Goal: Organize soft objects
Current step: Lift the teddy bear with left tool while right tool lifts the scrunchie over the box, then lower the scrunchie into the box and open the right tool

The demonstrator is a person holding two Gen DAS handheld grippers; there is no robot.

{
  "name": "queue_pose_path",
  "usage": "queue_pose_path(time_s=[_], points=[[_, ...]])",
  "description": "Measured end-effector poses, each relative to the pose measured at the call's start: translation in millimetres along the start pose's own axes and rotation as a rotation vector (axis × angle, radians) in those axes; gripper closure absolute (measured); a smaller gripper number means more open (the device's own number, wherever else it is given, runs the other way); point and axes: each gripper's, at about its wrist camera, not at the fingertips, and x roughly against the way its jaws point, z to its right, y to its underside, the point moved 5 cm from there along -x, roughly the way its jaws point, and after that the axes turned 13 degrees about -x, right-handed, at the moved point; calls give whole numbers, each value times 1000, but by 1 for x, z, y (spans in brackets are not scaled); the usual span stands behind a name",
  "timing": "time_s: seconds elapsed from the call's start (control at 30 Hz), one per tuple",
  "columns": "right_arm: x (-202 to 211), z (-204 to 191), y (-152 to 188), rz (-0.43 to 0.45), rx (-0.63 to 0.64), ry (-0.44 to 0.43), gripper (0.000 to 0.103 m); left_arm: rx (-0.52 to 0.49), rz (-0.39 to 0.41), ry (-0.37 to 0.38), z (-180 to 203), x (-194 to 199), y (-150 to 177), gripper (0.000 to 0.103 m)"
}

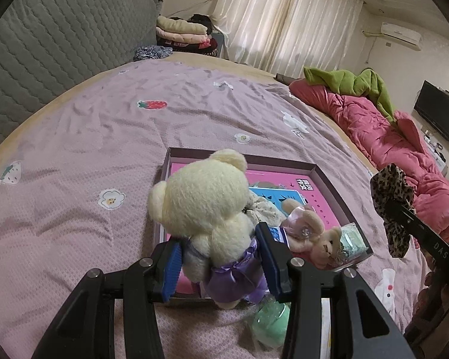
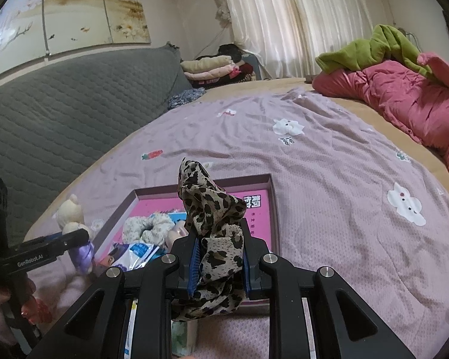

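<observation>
My left gripper (image 1: 220, 257) is shut on a cream teddy bear (image 1: 206, 203) in a purple dress, held upright over the near left corner of a shallow box (image 1: 329, 179) with a pink printed bottom. In the box lie a small pink-dressed bear (image 1: 311, 233), a pale scrunchie (image 1: 263, 209) and a tissue pack (image 1: 351, 239). My right gripper (image 2: 220, 254) is shut on a leopard-print scrunchie (image 2: 212, 218), held above the box (image 2: 272, 206) near its front edge. The teddy bear (image 2: 71, 212) and left gripper (image 2: 66, 239) show at the left of the right wrist view. The leopard scrunchie (image 1: 392, 206) shows at the right of the left wrist view.
The box lies on a bed with a lilac cover (image 1: 104, 137). A grey quilted headboard (image 1: 60, 45) stands at the left. A pink duvet (image 1: 374, 125) with a green garment (image 1: 359, 83) lies along the right. Folded clothes (image 1: 182, 33) are stacked at the back. A green packet (image 1: 269, 320) lies below the left gripper.
</observation>
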Motion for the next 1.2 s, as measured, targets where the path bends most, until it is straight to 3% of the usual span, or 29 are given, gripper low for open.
queue_pose_path(time_s=[0.43, 1.2], points=[[-15, -7, -13, 1, 17, -7, 81, -17, -81, -25, -4, -18, 5, 56], [-40, -9, -16, -52, 30, 18, 80, -42, -111, -8, 1, -36, 4, 56]])
